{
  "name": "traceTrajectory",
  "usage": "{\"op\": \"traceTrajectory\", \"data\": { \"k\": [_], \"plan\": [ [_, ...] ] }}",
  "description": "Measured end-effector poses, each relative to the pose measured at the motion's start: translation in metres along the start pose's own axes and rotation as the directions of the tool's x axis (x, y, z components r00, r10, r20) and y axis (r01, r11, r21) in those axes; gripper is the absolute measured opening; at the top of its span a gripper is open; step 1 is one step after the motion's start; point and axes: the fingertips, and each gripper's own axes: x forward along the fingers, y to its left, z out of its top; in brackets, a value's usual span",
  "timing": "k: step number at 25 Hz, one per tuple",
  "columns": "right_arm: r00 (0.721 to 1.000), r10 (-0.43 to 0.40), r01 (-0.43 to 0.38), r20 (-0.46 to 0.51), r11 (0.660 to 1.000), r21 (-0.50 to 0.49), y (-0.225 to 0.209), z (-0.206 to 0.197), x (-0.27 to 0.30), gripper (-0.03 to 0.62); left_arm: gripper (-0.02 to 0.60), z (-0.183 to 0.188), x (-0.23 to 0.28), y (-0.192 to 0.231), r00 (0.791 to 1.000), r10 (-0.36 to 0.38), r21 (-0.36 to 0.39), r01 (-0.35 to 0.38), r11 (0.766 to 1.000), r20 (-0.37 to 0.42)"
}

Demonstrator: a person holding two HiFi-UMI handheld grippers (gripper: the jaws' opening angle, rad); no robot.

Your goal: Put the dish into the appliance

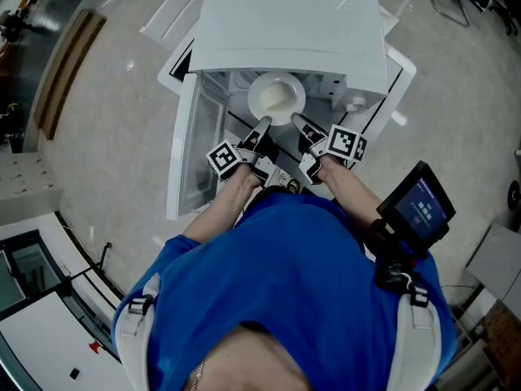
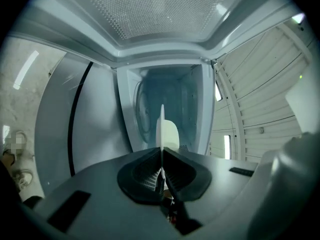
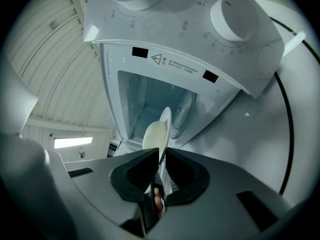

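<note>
The left gripper [image 1: 262, 125] and right gripper [image 1: 298, 121] are each clamping shut on the near rim of 1 round white ceramic dish [image 1: 277, 98]. They are holding it level at the open mouth of the white box-shaped microwave appliance [image 1: 289, 23]. The appliance's door [image 1: 183, 161] is standing open on the left.

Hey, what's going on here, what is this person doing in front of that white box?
A person in a blue top is holding one white dish with both tools. The left tool and the right tool are each shut on its near rim. The dish is at the mouth of a white appliance, whose door stands open on the left of the head view. The dish is not yet set down inside.
</note>
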Motion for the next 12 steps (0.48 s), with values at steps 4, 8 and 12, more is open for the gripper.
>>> {"op": "traceTrajectory", "data": {
  "k": [4,8,12],
  "plan": [
    [1.000,-0.017,0.017,0.007,1.000,-0.001,-0.004,0.000,-0.002,0.026,0.018,-0.002,0.003,0.003,1.000,0.009,-0.004,-0.009,1.000,-0.002],
    [0.999,-0.033,0.033,0.011,0.999,0.001,-0.009,0.001,-0.004,0.026,0.018,-0.004,0.004,0.014,0.999,0.051,-0.021,-0.051,0.998,-0.005],
    [0.999,-0.048,0.048,0.018,0.999,0.002,-0.014,0.002,-0.006,0.026,0.018,-0.006,0.007,0.019,0.997,0.075,-0.013,-0.075,0.997,-0.002]
  ]
}}
